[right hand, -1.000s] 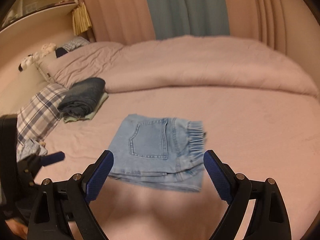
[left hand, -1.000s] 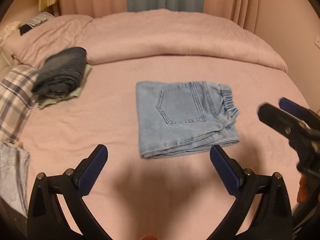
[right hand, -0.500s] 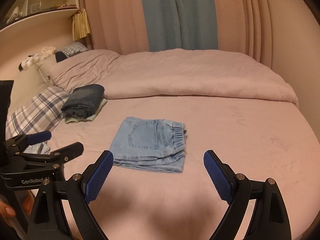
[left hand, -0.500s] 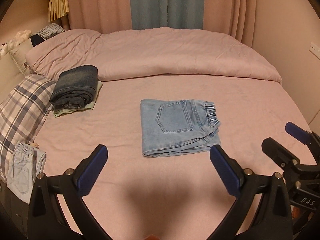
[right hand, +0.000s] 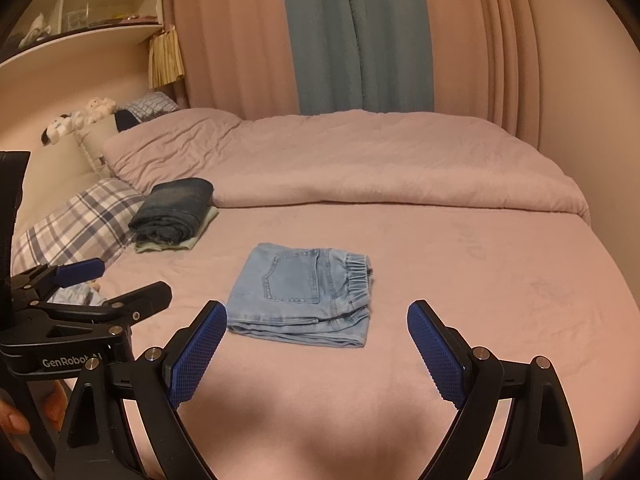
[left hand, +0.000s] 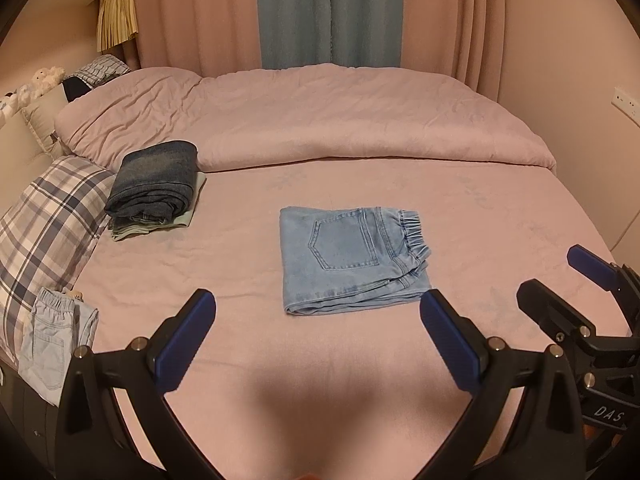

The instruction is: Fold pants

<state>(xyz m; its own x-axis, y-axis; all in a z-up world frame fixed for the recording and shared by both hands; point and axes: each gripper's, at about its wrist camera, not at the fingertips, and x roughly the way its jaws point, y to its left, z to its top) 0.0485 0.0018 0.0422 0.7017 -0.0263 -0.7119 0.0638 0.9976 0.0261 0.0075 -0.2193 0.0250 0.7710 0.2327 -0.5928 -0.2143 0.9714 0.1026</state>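
Pink bedding covers the bed [left hand: 500,216], the largest thing before us, with a rolled duvet [left hand: 320,120] along its far edge. On the left edge lies a plaid pillow [left hand: 48,216], and beside it, near the far left corner, a stack of dark folded jeans [left hand: 156,180]. A pale pair of trousers [left hand: 52,344] hangs over the near left edge.

Our task's thing, the light-blue pants [left hand: 344,260], sits in the middle of the bed as a flat folded square, back pocket up, elastic waistband toward the right edge. We judge the folding done or nearly so.

Our left gripper [left hand: 318,336] and right gripper [right hand: 318,348] both hover above the near edge, fingers spread wide and holding nothing, well apart from the pants.

What could go wrong: the layers at the near edge of the bundle look loose, so lifting from one corner could let the fold spill open; soft bedding may also bunch under a finger.

Readable writing: "GenRobot" on the left gripper's body in the right wrist view, and "DAS" on the right gripper's in the left wrist view.
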